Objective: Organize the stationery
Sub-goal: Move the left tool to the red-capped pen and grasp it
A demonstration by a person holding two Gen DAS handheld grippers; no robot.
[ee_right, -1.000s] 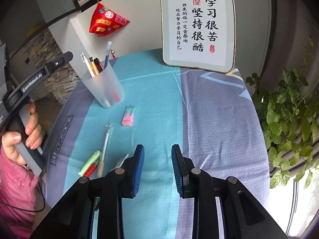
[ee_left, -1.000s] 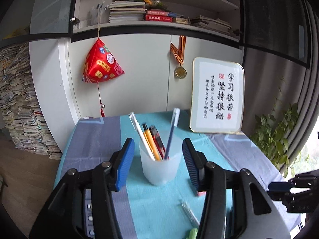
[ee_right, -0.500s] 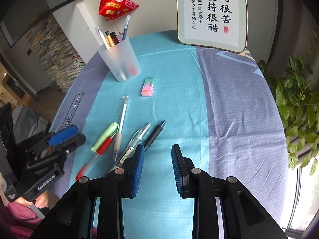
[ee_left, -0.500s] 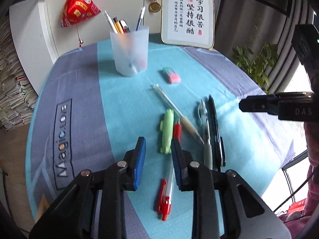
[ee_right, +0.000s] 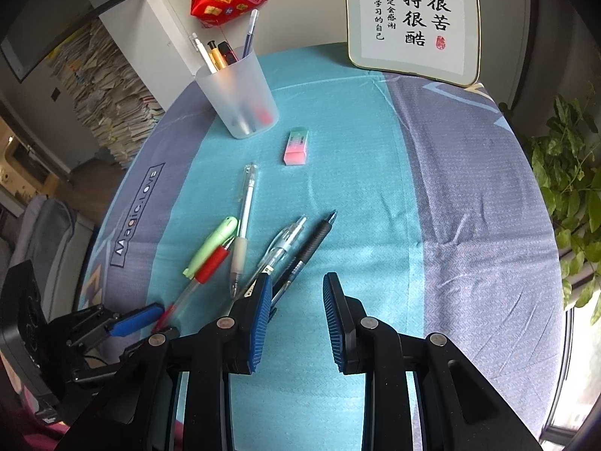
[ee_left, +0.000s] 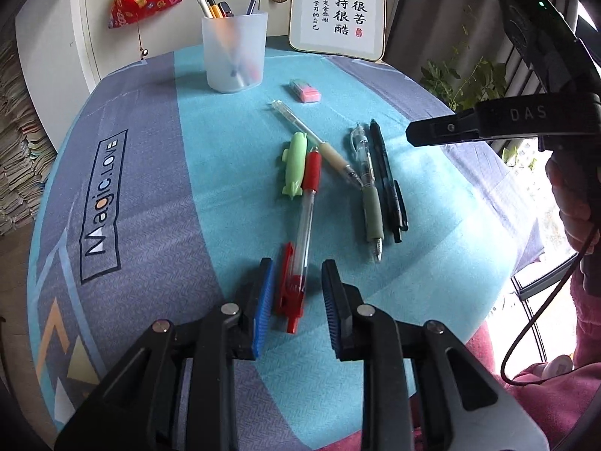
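Left wrist view. We see the left gripper (ee_left: 296, 293) angled down over the table's teal-and-grey printed cloth (ee_left: 150, 195), its blue-padded jaws parted narrowly on either side of the clip end of the red-and-clear plastic ballpoint pen (ee_left: 302, 233). The pads do not yet press on the barrel, so nothing is held; we judge the straddle to be a line-up for a pick. The pen lies loose among its neighbours: a pale green fish-shaped highlighter (ee_left: 295, 163) just beside its red grip, a clear pen with a cream grip (ee_left: 315, 139), a clear pen with a grey-green grip (ee_left: 368, 188) and a black pen (ee_left: 387, 180). The frosted translucent plastic cup (ee_left: 233, 52), already bearing upright pens, stands well apart at the far edge, presumably the destination; a pink-and-green eraser (ee_left: 305, 90) lies near it.

Right wrist view. The right gripper (ee_right: 296, 308) hovers with jaws slightly apart and empty above bare cloth, the black pen (ee_right: 304, 255) just beside its left pad. We read this as waiting its turn. The left gripper (ee_right: 139, 317) appears at lower left, at the red pen's tail.
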